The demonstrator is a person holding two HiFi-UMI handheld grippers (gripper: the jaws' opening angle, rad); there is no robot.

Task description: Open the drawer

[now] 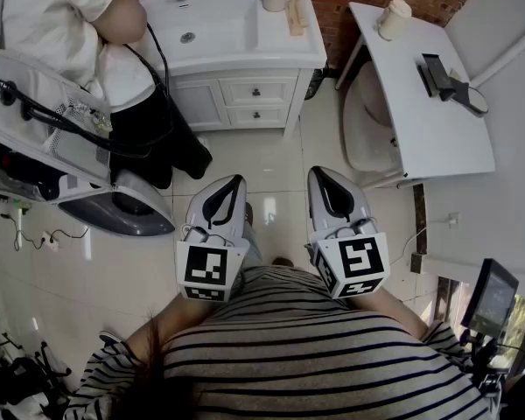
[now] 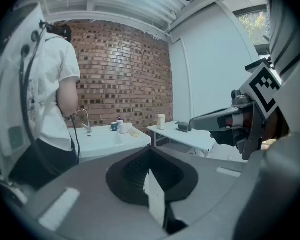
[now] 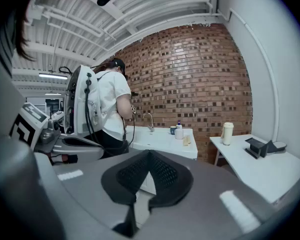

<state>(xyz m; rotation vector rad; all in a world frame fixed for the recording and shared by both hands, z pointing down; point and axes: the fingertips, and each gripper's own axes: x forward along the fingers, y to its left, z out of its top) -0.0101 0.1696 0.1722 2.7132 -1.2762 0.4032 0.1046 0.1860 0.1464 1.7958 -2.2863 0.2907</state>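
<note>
Closed and empty, my left hand-held gripper (image 1: 236, 180) and right hand-held gripper (image 1: 319, 171) sit side by side close to my chest, jaw tips together, both tipped slightly down over the tiled floor (image 1: 271, 147). The task has not started: the top drawer (image 1: 276, 90) is shut in the white cabinet (image 1: 192, 103) under the sink (image 1: 201, 33), straight ahead and well apart from both tips, with a lower drawer (image 1: 238, 116) just beneath it. Each drawer front runs crosswise to my reach, with a small dark knob (image 1: 256, 92) at its middle. The left tip lines up more nearly with that knob; the right one points off towards the cabinet's right edge. I judge that I must step forward and open a jaw pair before the knob. A person (image 1: 70, 16) stands at the cabinet's left, so I would approach from the right.
</note>
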